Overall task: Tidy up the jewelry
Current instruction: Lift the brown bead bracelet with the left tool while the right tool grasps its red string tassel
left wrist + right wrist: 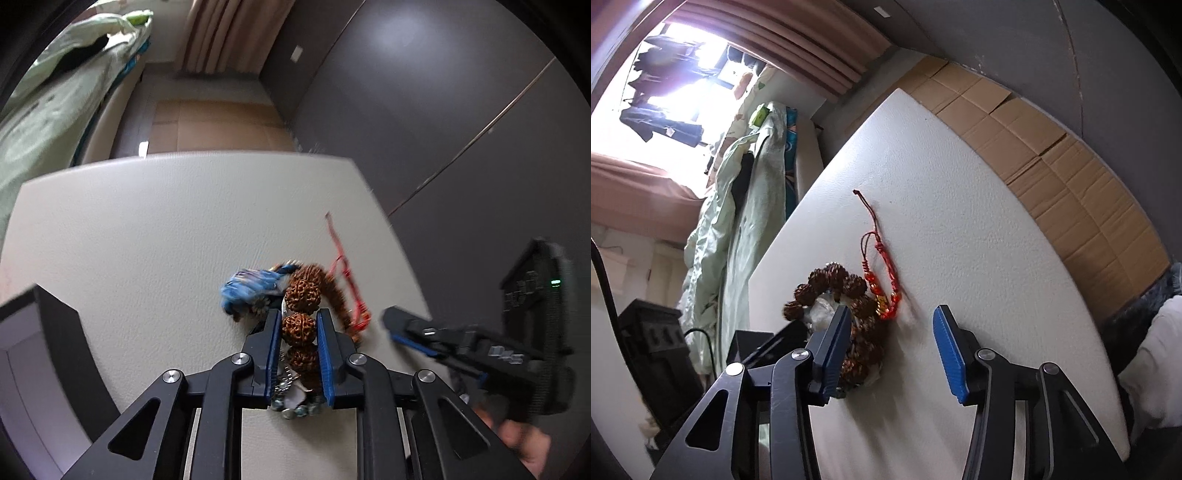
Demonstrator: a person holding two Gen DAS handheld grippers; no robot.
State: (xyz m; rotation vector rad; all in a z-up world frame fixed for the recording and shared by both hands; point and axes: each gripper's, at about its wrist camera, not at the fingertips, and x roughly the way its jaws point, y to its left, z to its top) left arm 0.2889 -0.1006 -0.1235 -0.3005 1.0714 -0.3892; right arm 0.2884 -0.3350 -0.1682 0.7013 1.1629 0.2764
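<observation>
While I've got both wrist views up, status as I read it:

Left gripper (pixel 297 328): nearly closed, blue pads pressing on one knobbly brown bead of the seed-bead bracelet (pixel 300 306) — I call that a grip on the strand.

Right gripper (pixel 892 336): jaws about half open, nothing between the pads; only bare table top (pixel 979 229) shows in the gap. Left view has it coming in low from the right, just beside the pile.

Seed-bead bracelet: lies in a loop on the white table, in a tangle with the other pieces, near the table edge closest to me.

Red cord charm (pixel 881 273): stretched out on the table, its beaded end touching the brown beads, its thin tail pointing away from the grippers.

Blue piece (pixel 245 288): blurred, looks like a tassel or fabric ornament, touching the bracelet on its left side. Can't name it closer.

Small silver bits (pixel 291 400): under the left jaws, chain or clasps — too small to tell.

Dark box (pixel 48 369): open-looking container at lower left of the left view; possibly the destination, can't confirm.

Progress: early. All the jewelry is heaped together, nothing visibly sorted or stowed.

Left to do, my guess: lift the bracelet clear, pull the red cord off it, then place each piece separately.

Risk: cord may drag along with the beads.
</observation>
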